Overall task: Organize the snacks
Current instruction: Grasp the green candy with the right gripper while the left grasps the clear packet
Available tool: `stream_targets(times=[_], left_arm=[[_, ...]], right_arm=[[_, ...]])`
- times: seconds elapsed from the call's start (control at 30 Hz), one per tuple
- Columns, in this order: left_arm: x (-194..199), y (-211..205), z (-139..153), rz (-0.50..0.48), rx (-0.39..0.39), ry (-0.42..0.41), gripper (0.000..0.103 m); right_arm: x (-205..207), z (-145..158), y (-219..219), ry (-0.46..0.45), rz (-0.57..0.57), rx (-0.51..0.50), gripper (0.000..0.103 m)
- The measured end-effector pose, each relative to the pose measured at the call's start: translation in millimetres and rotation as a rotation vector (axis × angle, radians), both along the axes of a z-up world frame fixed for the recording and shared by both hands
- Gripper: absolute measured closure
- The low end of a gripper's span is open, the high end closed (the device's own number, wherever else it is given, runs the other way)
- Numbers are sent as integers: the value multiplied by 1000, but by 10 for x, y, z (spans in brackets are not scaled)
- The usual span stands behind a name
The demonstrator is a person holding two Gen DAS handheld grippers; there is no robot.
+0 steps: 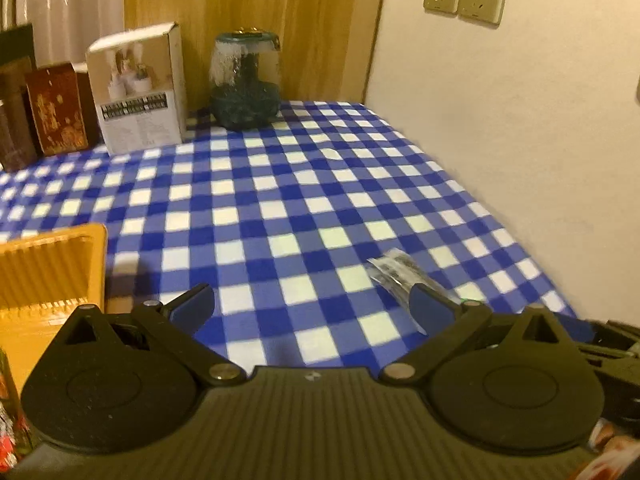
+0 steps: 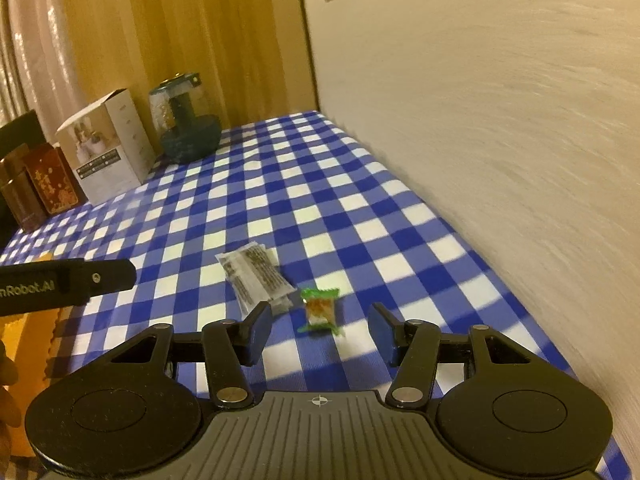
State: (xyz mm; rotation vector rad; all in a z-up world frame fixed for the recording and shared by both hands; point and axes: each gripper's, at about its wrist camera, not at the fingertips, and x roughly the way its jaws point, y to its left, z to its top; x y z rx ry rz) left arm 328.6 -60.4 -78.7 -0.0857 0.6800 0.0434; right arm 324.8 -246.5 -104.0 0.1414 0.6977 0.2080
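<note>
Right gripper (image 2: 318, 330) first: your jaws are parted about halfway with nothing pressed between the pads, and the green-wrapped candy (image 2: 321, 311) lies on the checked tablecloth (image 2: 360, 208) just ahead, almost dead centre between your fingers. Its twisted ends run away from you, so the long axis lies along your pointing line and your pads would meet its long sides. That reads as a straight drop-and-close, no roll needed.

Just left of it sits the clear packet with dark print (image 2: 256, 280), angled away and leftward, its near end close by your left fingertip. Watch you don't nip that corner too.

Left gripper (image 1: 312, 312) is released, spread as wide as it goes, empty. From there the same packet lies off by its right finger, so the right hand is nearer the candy. The yellow basket (image 1: 52, 268) waits at far left.
</note>
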Motion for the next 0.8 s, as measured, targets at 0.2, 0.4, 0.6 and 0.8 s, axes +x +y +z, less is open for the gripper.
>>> stream_targets(times=[0.2, 0.4, 0.6, 0.8], left_arm=[[137, -21, -54, -17, 30, -3, 0], [190, 4, -98, -27, 21, 17, 0], [205, 61, -107, -39, 2, 35, 0], [237, 68, -142, -69, -12, 63, 0]], right_arm=[[237, -186, 104, 25, 37, -50, 63], [344, -338, 184, 52, 65, -106, 79], [385, -328, 192, 31, 34, -133, 82], [339, -290, 334, 15, 163, -136, 82]])
